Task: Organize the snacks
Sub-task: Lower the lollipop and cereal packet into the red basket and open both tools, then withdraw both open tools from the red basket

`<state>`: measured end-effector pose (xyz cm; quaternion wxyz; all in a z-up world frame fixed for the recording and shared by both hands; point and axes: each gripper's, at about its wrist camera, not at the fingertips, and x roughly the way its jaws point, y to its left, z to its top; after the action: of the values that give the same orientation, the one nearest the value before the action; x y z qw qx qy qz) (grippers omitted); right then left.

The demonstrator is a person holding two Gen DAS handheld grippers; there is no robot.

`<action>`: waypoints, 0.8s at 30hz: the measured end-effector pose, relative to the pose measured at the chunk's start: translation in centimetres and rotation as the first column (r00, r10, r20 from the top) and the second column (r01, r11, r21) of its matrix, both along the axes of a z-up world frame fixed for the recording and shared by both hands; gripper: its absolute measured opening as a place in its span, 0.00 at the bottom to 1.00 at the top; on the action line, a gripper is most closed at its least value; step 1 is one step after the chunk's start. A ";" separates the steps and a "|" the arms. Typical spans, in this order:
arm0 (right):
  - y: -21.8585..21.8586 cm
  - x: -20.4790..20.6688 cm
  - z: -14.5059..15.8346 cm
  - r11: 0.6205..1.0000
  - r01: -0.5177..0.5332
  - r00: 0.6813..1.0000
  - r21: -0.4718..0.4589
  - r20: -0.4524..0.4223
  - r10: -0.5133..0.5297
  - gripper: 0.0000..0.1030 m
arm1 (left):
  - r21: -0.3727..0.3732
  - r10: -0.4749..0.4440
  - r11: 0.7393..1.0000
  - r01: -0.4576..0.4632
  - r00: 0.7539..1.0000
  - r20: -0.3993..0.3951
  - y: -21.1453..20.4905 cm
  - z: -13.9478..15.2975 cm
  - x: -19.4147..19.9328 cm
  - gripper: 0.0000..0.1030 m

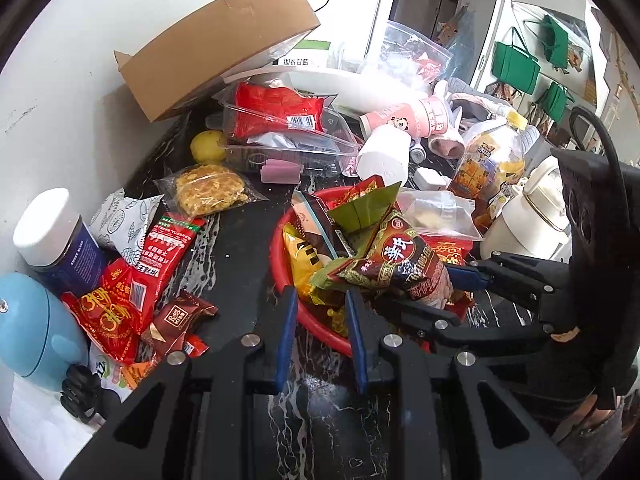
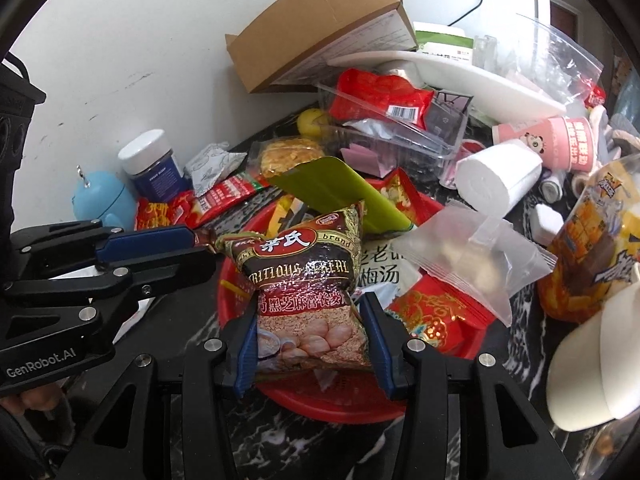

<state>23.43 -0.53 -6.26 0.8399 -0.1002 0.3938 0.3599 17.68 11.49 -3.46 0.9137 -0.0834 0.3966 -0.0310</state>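
A red plastic basket (image 1: 320,330) (image 2: 332,408) on the black marble counter holds several snack packets. My right gripper (image 2: 310,312) is shut on a dark red cereal bag (image 2: 308,292) and holds it over the basket; the bag (image 1: 400,264) and the right gripper (image 1: 448,292) also show in the left wrist view. My left gripper (image 1: 320,300) is open and empty at the basket's near rim; in the right wrist view (image 2: 200,246) its tips sit beside the bag's top corner. A green packet (image 2: 340,196) and a clear zip bag (image 2: 476,264) lie in the basket.
Loose red snack packets (image 1: 120,304), a brown packet (image 1: 176,316), a cookie bag (image 1: 208,190), a blue jar (image 1: 60,240) and a blue holder (image 1: 36,328) lie left. A clear tray (image 1: 288,140), cardboard box (image 1: 216,44), paper roll (image 1: 384,156), pink cup (image 1: 404,120) and cream kettle (image 1: 532,216) crowd the back and right.
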 end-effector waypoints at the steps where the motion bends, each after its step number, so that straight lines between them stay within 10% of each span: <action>1: -0.1 0.0 0.1 1.000 0.002 1.000 0.003 -0.001 -0.002 0.46 | 0.001 -0.003 1.000 0.003 1.000 -0.002 -0.1 0.0 0.0 0.23; 10: -1.5 0.0 1.2 0.998 0.041 0.999 0.047 -0.012 -0.041 0.69 | 0.006 -0.009 1.000 0.009 1.000 -0.003 -0.4 0.0 0.0 0.23; 24: -4.2 -1.2 3.1 0.990 0.120 0.992 0.071 0.016 -0.121 0.70 | 0.022 -0.025 0.999 0.024 1.000 0.017 -1.4 1.5 -0.6 0.23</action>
<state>22.28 -4.73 -3.17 0.8671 -0.0503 0.3776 0.3210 17.08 10.05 -2.00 0.9176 -0.0681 0.3898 -0.0386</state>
